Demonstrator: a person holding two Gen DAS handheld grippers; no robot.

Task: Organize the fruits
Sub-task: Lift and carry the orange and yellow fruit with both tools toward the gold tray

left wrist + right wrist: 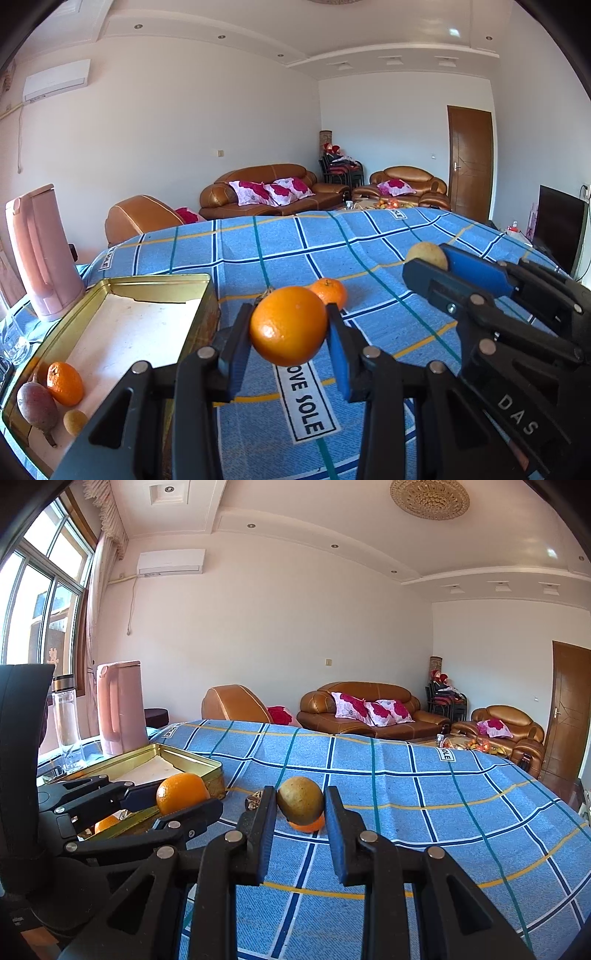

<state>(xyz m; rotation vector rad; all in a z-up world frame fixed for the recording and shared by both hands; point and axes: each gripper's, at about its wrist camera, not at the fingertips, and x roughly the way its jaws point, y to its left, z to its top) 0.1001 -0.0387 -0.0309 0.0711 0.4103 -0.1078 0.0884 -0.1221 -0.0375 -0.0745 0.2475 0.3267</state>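
Observation:
My left gripper (289,326) is shut on a large orange (288,325), held above the blue checked cloth; the same orange (183,794) shows at the left of the right wrist view. My right gripper (300,800) is shut on a yellow-green round fruit (301,799), which also shows as the fruit (427,254) at the right of the left wrist view. A small tangerine (328,291) lies on the cloth behind the held orange. The gold tin tray (155,280) at the left holds a tangerine (64,384), a purple-brown fruit (37,404) and a small yellow fruit (75,422).
A pink kettle (40,254) stands behind the tray, with a clear bottle (66,716) and a glass (14,343) beside it. The table's blue cloth (295,243) stretches far and right. Brown sofas (258,192) and a door (470,162) are beyond.

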